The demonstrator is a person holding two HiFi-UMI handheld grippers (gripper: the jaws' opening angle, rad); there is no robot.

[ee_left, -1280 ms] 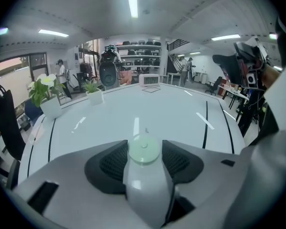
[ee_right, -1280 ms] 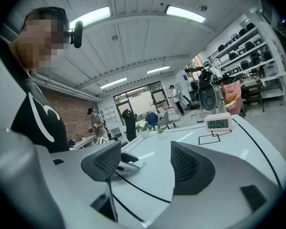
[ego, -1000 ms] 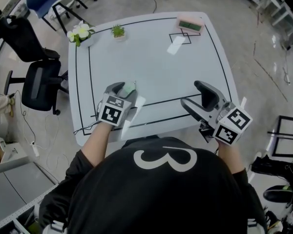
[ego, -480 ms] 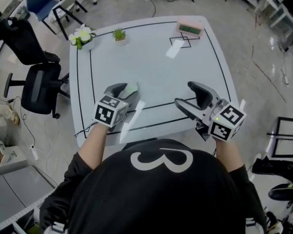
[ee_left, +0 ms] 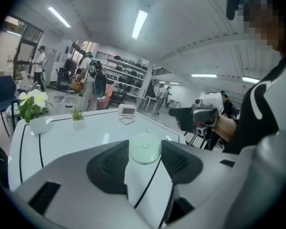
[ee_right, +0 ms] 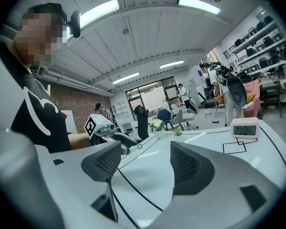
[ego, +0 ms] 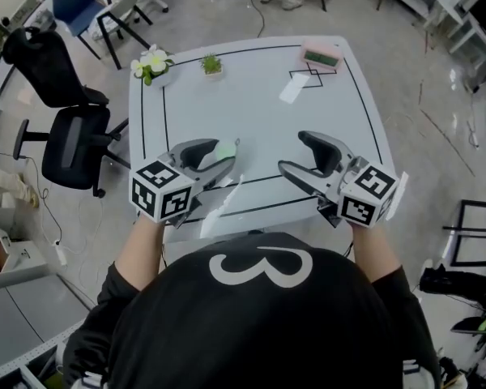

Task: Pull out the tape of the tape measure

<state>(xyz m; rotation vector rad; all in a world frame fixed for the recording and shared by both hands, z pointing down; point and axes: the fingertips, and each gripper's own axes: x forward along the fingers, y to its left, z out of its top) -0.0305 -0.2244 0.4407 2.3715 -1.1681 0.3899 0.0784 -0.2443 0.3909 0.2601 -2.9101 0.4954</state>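
1. Left gripper view: the left gripper [ee_left: 144, 162] is clamped on the tape measure [ee_left: 144, 148], a pale green round case pinched between both pads.
2. Head view: the case hangs over the near-left part of the table [ego: 259, 112], apparently clear of the surface, though the angle makes that hard to judge.
3. The right gripper [ee_right: 145, 163] has its jaws spread wide with nothing between them. It hovers over the table's near-right part, apart from the tape measure.
4. Flowers [ego: 152, 61], a plant [ego: 212, 64] and a clock [ego: 320, 54] stand along the far edge.

Tape measure [ego: 224, 149] in left gripper [ego: 214, 161] over white table [ego: 259, 104]
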